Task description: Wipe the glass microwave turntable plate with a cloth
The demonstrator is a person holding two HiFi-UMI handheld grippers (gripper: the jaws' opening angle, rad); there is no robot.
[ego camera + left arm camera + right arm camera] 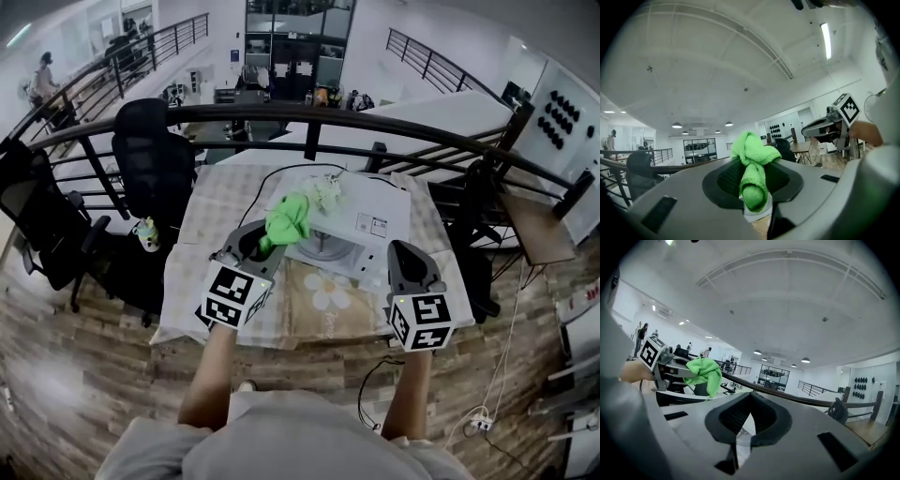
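My left gripper is shut on a bright green cloth, which bunches up out of the jaws. It hangs over the front left of the white microwave. Just right of the cloth, a round greyish disc at the microwave's front looks like the glass plate, but it is small and unclear. My right gripper is by the microwave's front right corner. Its pads meet at the tips with nothing seen between them. From the right gripper view, the left gripper and the cloth appear at the left.
The microwave stands on a table with a pale patterned cloth. A black cable runs across the table's far side. A black office chair and a small bottle are at the left. A dark railing runs behind, with a wooden side table at the right.
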